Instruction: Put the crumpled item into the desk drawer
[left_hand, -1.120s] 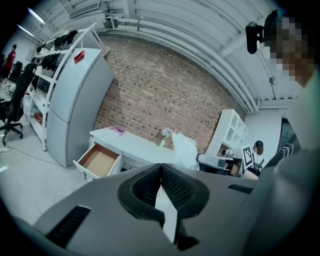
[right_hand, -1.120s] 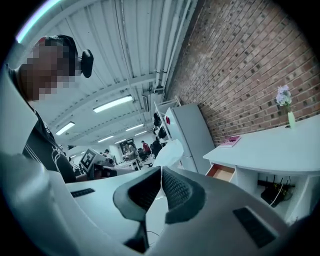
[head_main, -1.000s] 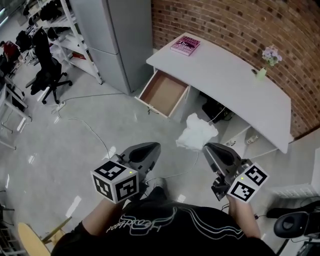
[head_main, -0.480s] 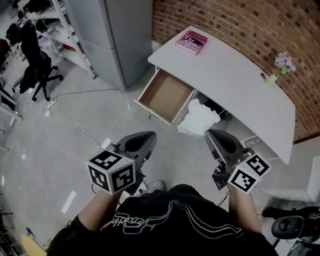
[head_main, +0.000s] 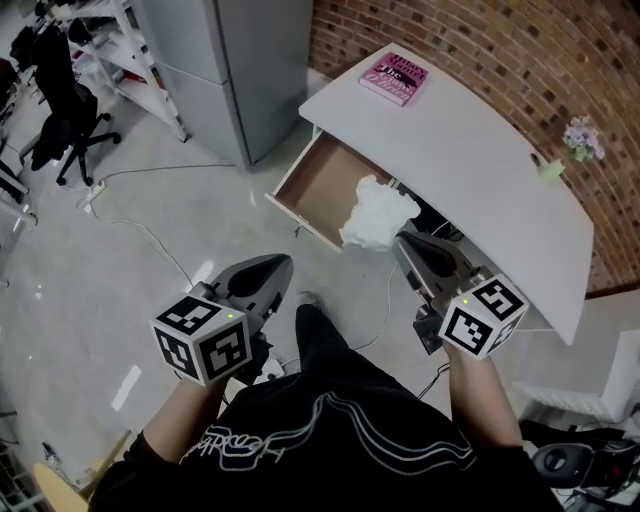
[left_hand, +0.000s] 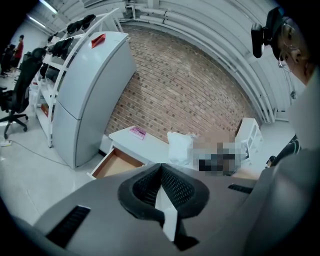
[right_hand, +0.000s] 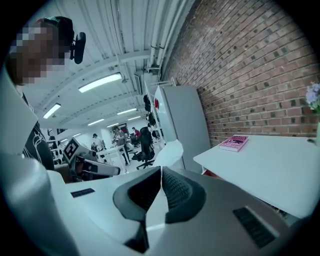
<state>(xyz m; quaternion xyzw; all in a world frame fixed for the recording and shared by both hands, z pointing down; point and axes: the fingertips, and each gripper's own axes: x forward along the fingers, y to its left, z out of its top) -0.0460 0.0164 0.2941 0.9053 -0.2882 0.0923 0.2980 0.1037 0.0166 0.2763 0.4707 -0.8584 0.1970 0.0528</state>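
Note:
A crumpled white item (head_main: 378, 213) hangs from the tips of my right gripper (head_main: 401, 240), which is shut on it. In the head view it overlaps the right front corner of the open desk drawer (head_main: 318, 185), whose brown inside is bare. In the right gripper view the white item (right_hand: 168, 153) sticks out past the right gripper (right_hand: 161, 169). My left gripper (head_main: 281, 264) is shut and holds nothing, low and to the left over the floor. The left gripper (left_hand: 161, 166) points at the drawer (left_hand: 116, 164) and the white item (left_hand: 179, 148).
The white desk (head_main: 470, 170) runs along a brick wall, with a pink book (head_main: 395, 78) at its far end and a small flower vase (head_main: 574, 145) at the right. A grey cabinet (head_main: 235, 70) stands left of the drawer. Cables (head_main: 150, 235) cross the floor; an office chair (head_main: 55, 125) is far left.
The right gripper has carried the crumpled item from over the floor in front of the desk up to the drawer's front corner. Both grippers have come closer to the desk.

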